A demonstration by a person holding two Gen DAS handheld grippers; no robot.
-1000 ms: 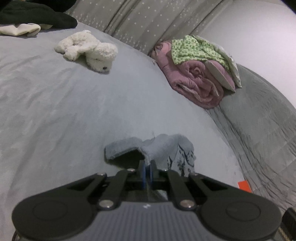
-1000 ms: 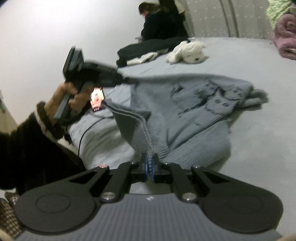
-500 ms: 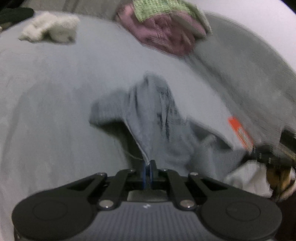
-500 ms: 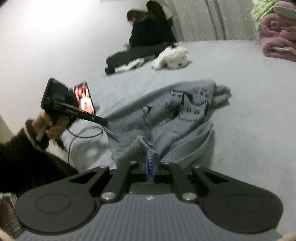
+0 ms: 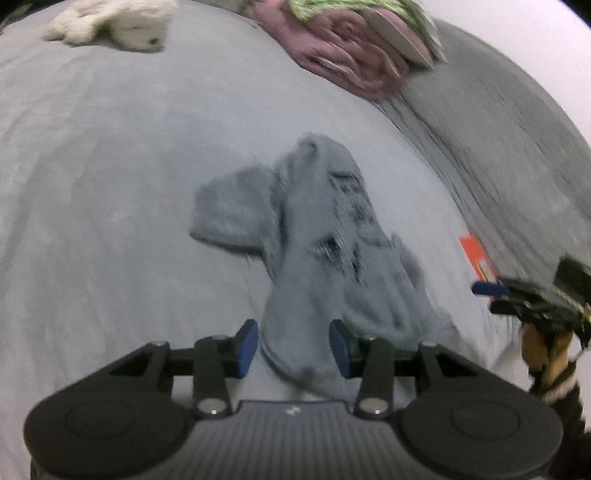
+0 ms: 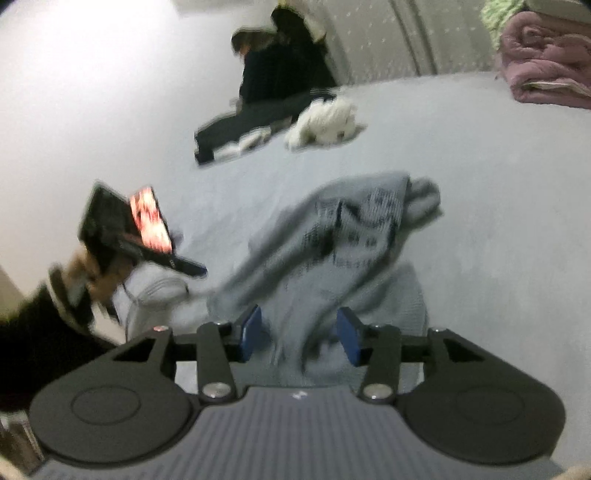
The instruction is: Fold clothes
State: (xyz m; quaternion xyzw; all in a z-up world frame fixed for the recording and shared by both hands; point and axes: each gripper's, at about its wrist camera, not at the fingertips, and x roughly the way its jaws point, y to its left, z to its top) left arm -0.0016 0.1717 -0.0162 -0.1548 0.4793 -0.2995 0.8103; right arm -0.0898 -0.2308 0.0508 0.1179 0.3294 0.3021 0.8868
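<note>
A grey-blue knitted sweater with a dark pattern lies bunched on the grey bed; it also shows in the right wrist view. My left gripper is open, its blue pads apart on either side of the sweater's near edge. My right gripper is open too, with a sweater fold between its pads. The right gripper also shows at the right edge of the left wrist view. The left gripper shows at the left of the right wrist view.
A white plush toy lies at the far side of the bed. A rolled pink blanket with a green cloth on it sits at the back right. A person in dark clothes sits beyond the bed. An orange tag lies near the bed's right edge.
Both grippers were shut on the sweater and have opened, letting it drop onto the bed. The sweater has gone from stretched between them to a bunched heap.
</note>
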